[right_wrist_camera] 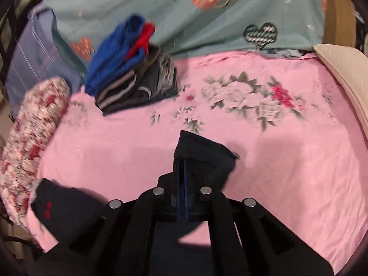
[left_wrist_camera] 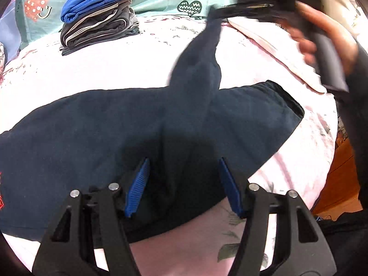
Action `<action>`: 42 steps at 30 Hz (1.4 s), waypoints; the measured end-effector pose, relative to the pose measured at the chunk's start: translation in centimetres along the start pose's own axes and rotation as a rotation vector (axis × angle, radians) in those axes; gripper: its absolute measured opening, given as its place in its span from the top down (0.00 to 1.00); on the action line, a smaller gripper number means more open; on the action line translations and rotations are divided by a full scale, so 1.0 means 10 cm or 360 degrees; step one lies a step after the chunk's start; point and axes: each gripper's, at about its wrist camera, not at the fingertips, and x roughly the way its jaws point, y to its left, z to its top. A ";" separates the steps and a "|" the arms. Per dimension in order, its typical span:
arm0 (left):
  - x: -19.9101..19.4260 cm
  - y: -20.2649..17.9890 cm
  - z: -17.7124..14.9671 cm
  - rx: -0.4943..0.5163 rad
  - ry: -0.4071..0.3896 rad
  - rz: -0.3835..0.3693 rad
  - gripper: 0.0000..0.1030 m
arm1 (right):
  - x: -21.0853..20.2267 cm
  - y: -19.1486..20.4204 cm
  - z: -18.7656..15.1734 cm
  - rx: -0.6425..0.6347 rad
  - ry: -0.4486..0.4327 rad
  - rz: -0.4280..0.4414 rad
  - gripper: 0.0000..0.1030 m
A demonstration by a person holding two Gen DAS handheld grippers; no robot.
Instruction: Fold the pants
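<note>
While the right claw (right_wrist_camera: 183, 179) pinches a hem of the limp navy pants (left_wrist_camera: 115, 124), the left claw (left_wrist_camera: 184, 184) gapes above them; soft cloth, best taken by edges.

The pants (left_wrist_camera: 115, 124) are dark navy with small red lettering. The bedsheet (right_wrist_camera: 287, 161) is pink with white, red and grey-green flowers. Behind it, a teal blanket (right_wrist_camera: 184, 18) bears orange hearts. The clothes stack (left_wrist_camera: 99, 16) is blue, red and white-striped grey.
</note>
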 end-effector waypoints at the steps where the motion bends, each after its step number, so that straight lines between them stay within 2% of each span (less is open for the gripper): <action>1: 0.00 0.00 0.00 0.0004 -0.0002 -0.0003 0.40 | -0.18 -0.08 -0.08 0.0031 -0.0040 0.0023 0.97; 4: -0.02 -0.04 -0.02 0.0023 -0.0006 0.0003 0.40 | -0.73 -0.43 -0.45 0.0168 -0.0142 0.0094 0.97; 7: -0.03 -0.07 -0.04 0.0046 0.0004 0.0016 0.40 | -1.00 -0.71 -0.95 0.0318 -0.0167 0.0136 0.97; 11: -0.01 -0.10 -0.04 0.0054 0.0019 0.0040 0.40 | -0.87 -0.98 -1.60 0.0468 -0.0081 0.0139 0.97; 14: 0.00 -0.10 -0.03 0.0041 0.0022 0.0058 0.47 | -0.70 -1.12 -1.82 0.0550 -0.0039 0.0121 0.97; 16: -0.01 -0.08 -0.02 0.0034 0.0027 0.0045 0.59 | -0.65 -1.15 -1.87 0.0576 -0.0047 0.0130 0.97; 20: -0.05 -0.11 -0.03 0.0062 0.0031 0.0036 0.64 | -0.67 -1.12 -1.82 0.0560 -0.0051 0.0159 0.97; 23: -0.07 -0.17 -0.05 0.0098 0.0030 0.0037 0.60 | -0.66 -1.06 -1.80 0.0553 -0.0037 0.0193 0.93; 24: -0.07 -0.21 -0.06 0.0120 0.0031 0.0036 0.53 | -0.66 -1.07 -1.80 0.0557 -0.0031 0.0204 0.91; 25: -0.07 -0.24 -0.07 0.0146 0.0033 0.0039 0.48 | -0.66 -1.08 -1.81 0.0561 -0.0024 0.0213 0.84; 26: -0.07 -0.28 -0.07 0.0174 0.0033 0.0048 0.46 | -0.65 -1.07 -1.82 0.0574 -0.0015 0.0228 0.79; 30: -0.01 -0.30 -0.07 0.0207 0.0048 0.0117 0.47 | -0.60 -1.06 -1.83 0.0575 -0.0002 0.0230 0.81; 33: -0.01 -0.23 -0.03 0.0151 0.0042 0.0132 0.71 | -0.59 -1.04 -1.83 0.0549 -0.0029 0.0223 0.92; 35: -0.02 -0.20 -0.02 0.0137 0.0035 0.0120 0.84 | -0.60 -1.08 -1.83 0.0567 -0.0056 0.0247 0.96; 39: -0.04 -0.21 -0.03 0.0154 0.0018 0.0113 0.90 | -0.61 -1.13 -1.86 0.0591 -0.0083 0.0273 0.97; 42: -0.15 -0.22 0.01 0.0145 -0.0044 0.0098 0.93 | -0.72 -1.13 -1.83 0.0602 -0.0147 0.0297 0.97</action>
